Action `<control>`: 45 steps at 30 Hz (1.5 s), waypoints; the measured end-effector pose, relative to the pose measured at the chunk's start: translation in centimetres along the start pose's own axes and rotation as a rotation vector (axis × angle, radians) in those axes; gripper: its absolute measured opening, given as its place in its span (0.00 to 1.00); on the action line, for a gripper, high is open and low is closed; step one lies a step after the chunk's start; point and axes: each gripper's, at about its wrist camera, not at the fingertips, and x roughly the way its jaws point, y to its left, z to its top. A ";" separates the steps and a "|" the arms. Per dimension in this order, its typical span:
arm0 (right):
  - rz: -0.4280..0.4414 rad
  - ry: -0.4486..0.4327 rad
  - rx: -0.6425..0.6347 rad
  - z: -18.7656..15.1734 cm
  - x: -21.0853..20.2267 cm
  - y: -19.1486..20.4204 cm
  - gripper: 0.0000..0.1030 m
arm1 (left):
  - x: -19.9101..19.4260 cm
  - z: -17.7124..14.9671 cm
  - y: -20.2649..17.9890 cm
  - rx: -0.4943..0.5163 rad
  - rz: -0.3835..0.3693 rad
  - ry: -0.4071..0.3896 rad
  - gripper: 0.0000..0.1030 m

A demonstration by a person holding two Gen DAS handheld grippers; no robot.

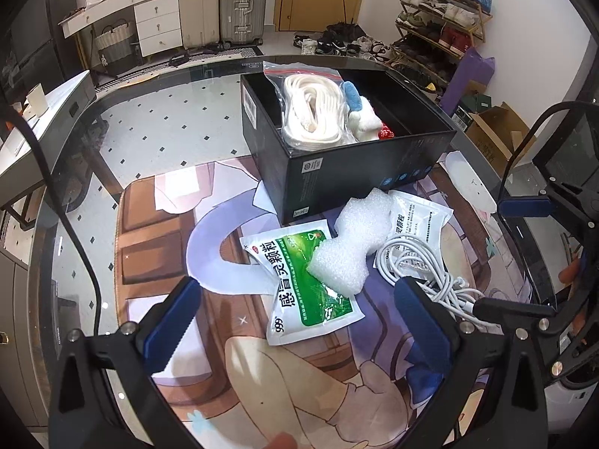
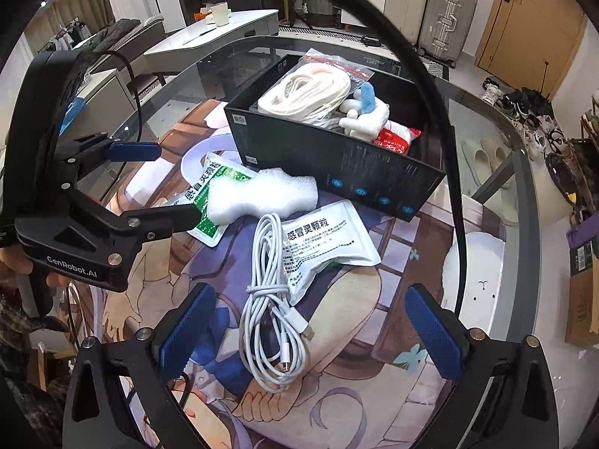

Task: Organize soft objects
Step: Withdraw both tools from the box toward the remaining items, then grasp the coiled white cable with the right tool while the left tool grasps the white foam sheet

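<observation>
A black open box (image 1: 337, 172) (image 2: 337, 157) stands on the printed mat and holds a bagged cream strap (image 1: 310, 112) (image 2: 307, 93), a white-and-blue plush (image 1: 361, 112) (image 2: 365, 114) and a red packet (image 2: 397, 136). In front lie a green medicine pouch (image 1: 307, 292) (image 2: 204, 194), white foam (image 1: 355, 239) (image 2: 258, 194), a white pouch (image 1: 415, 224) (image 2: 322, 247) and a coiled white cable (image 1: 423, 273) (image 2: 273, 299). My left gripper (image 1: 295, 314) (image 2: 168, 187) is open and empty, straddling the green pouch. My right gripper (image 2: 310, 321) (image 1: 516, 254) is open and empty over the cable.
The glass table's curved edge (image 2: 524, 172) runs to the right and far side. A white desk with a cup (image 2: 221, 13) is beyond the table on the left. Suitcases (image 1: 224, 3), a shoe rack (image 1: 441, 11) and cardboard boxes (image 1: 494, 131) stand on the floor.
</observation>
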 end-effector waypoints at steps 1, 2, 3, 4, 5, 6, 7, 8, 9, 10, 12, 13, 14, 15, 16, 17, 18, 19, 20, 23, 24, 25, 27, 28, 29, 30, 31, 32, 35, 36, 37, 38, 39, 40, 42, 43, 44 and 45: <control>0.008 0.005 0.005 -0.2 0.2 0.0 0.99 | 0.1 -0.1 0.0 0.006 0.005 0.001 1.00; 0.011 0.010 0.007 -0.3 0.3 0.1 0.99 | 0.3 -0.2 -0.1 0.012 0.008 0.003 1.00; 0.015 0.015 0.007 -0.5 0.5 0.2 0.99 | 0.4 -0.4 -0.2 0.015 0.008 0.005 1.00; 0.015 0.020 0.005 -0.6 0.6 0.2 0.99 | 0.6 -0.4 -0.2 0.015 0.004 0.009 1.00; 0.015 0.028 0.003 -0.9 0.8 0.3 0.99 | 0.8 -0.5 -0.2 0.011 0.001 0.012 1.00; 0.019 0.034 0.001 -1.0 0.9 0.4 0.99 | 0.9 -0.5 -0.2 0.010 0.000 0.014 1.00; 0.024 0.039 -0.003 -1.3 1.2 0.6 0.99 | 1.1 -0.6 -0.2 0.010 0.000 0.016 1.00; 0.028 0.044 -0.010 -1.5 1.3 0.7 0.99 | 1.2 -0.7 -0.2 0.010 0.000 0.017 1.00; 0.028 0.051 -0.019 -1.7 1.5 0.8 0.99 | 1.3 -0.7 -0.2 0.010 0.000 0.019 1.00; 0.027 0.054 -0.028 -1.9 1.7 1.0 0.99 | 1.5 -0.8 -0.2 0.010 0.000 0.021 1.00; 0.035 0.065 -0.037 -2.2 2.0 1.1 0.99 | 1.6 -0.8 -0.1 0.010 -0.002 0.024 1.00; 0.047 0.073 -0.037 -2.3 2.1 1.1 0.99 | 1.7 -0.9 -0.1 0.010 -0.003 0.025 1.00; 0.052 0.075 -0.037 -2.4 2.2 1.1 0.99 | 1.9 -0.9 -0.2 0.011 -0.003 0.027 1.00; 0.049 0.076 -0.039 -2.4 2.3 1.1 0.99 | 2.0 -0.9 -0.2 0.012 -0.002 0.030 1.00; 0.050 0.079 -0.041 -2.5 2.4 1.1 0.99 | 2.1 -1.0 -0.2 0.014 -0.002 0.032 1.00; 0.053 0.084 -0.043 -2.5 2.4 1.1 0.99 | 2.3 -1.0 -0.3 0.015 -0.001 0.034 1.00; 0.052 0.089 -0.046 -2.5 2.5 1.1 0.99 | 2.4 -1.0 -0.3 0.017 0.000 0.036 1.00; 0.050 0.091 -0.051 -2.5 2.7 1.2 0.99 | 2.5 -1.0 -0.4 0.018 0.000 0.038 1.00; 0.046 0.094 -0.057 -2.5 2.8 1.3 0.99 | 2.7 -1.0 -0.4 0.017 -0.001 0.040 1.00; 0.039 0.104 -0.070 -2.5 3.1 1.4 0.95 | 3.0 -0.9 -0.4 0.015 -0.005 0.045 1.00; 0.039 0.108 -0.070 -2.5 3.2 1.4 0.93 | 3.2 -0.9 -0.5 0.016 -0.003 0.047 1.00; 0.041 0.112 -0.070 -2.5 3.3 1.4 0.92 | 3.3 -0.9 -0.5 0.019 0.000 0.048 1.00; 0.035 0.123 -0.072 -2.4 3.6 1.4 0.87 | 3.6 -0.9 -0.6 0.021 0.007 0.051 1.00; 0.033 0.130 -0.073 -2.4 3.8 1.4 0.85 | 3.7 -0.9 -0.5 0.021 0.008 0.052 1.00; 0.032 0.137 -0.075 -2.4 4.0 1.4 0.82 | 3.8 -0.9 -0.5 0.020 0.007 0.055 1.00; 0.032 0.144 -0.077 -2.4 4.1 1.5 0.81 | 3.8 -0.9 -0.5 0.025 0.011 0.048 1.00; 0.032 0.148 -0.080 -2.4 4.4 1.5 0.80 | 3.8 -0.9 -0.5 0.027 0.012 0.048 1.00; 0.029 0.151 -0.087 -2.4 4.5 1.7 0.79 | 3.8 -0.8 -0.4 0.028 0.013 0.046 1.00; 0.024 0.165 -0.105 -2.4 5.0 2.0 0.73 | 3.7 -0.7 -0.1 0.009 -0.005 0.041 1.00; 0.026 0.163 -0.104 -2.4 5.1 2.0 0.72 | 3.6 -0.6 0.0 0.008 -0.013 0.040 1.00; 0.026 0.165 -0.106 -2.5 5.2 2.0 0.71 | 3.5 -0.5 0.0 0.011 -0.020 0.036 1.00; 0.026 0.168 -0.107 -2.4 5.3 2.1 0.70 | 3.4 -0.3 0.0 0.016 -0.024 0.033 1.00; 0.025 0.173 -0.108 -2.2 5.5 2.2 0.70 | 3.3 -0.1 -0.1 0.021 -0.028 0.032 1.00; 0.025 0.177 -0.105 -2.2 5.6 2.1 0.70 | 3.2 0.1 -0.2 0.027 -0.032 0.030 1.00; 0.027 0.183 -0.108 -2.0 5.6 2.0 0.66 | 2.9 0.4 -0.4 0.044 -0.034 0.022 1.00; 0.029 0.185 -0.111 -1.9 5.7 1.7 0.64 | 2.9 0.5 -0.5 0.052 -0.037 0.020 1.00; 0.031 0.187 -0.110 -1.7 5.7 1.7 0.62 | 2.8 0.6 -0.6 0.061 -0.040 0.018 0.99; 0.030 0.188 -0.112 -1.7 5.8 1.7 0.59 | 2.8 0.8 -0.8 0.070 -0.042 0.018 0.99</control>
